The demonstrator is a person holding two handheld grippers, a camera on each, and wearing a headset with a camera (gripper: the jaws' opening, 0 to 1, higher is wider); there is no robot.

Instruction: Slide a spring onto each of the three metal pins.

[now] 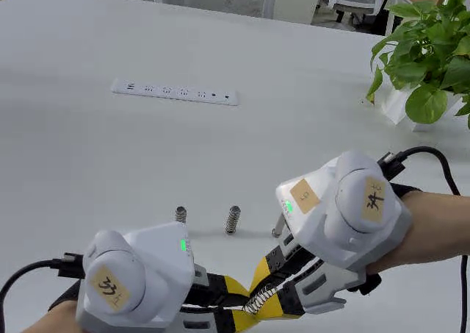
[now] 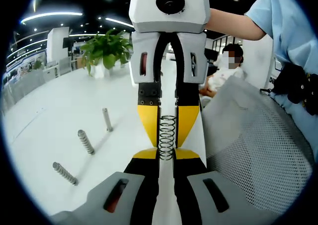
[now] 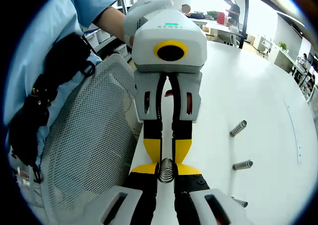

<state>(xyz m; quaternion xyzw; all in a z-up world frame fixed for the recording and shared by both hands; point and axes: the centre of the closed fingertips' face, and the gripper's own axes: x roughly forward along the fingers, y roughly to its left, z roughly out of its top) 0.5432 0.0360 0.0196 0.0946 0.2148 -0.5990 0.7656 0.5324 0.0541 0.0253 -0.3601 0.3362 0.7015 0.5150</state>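
1. Spring (image 2: 167, 133), pinched between both sets of tips, low over the near edge of the table (image 1: 110, 149); long axis runs from one gripper to the other, not upright.
2. Left gripper (image 2: 166, 154), pressed onto one end of the spring; right gripper (image 3: 166, 168), closed on the coils from the opposite side.
3. Bare pin (image 1: 278, 226), upright, beyond the spring, just beside the right gripper, the nearer one; spring axis probably needs turning upright over it.
4. Middle pin (image 1: 233, 219) and far-left pin (image 1: 181, 215), each already sleeved in coils.

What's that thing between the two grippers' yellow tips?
A small spring. The left gripper and right gripper meet tip to tip and both pinch it; the left gripper view shows it best.
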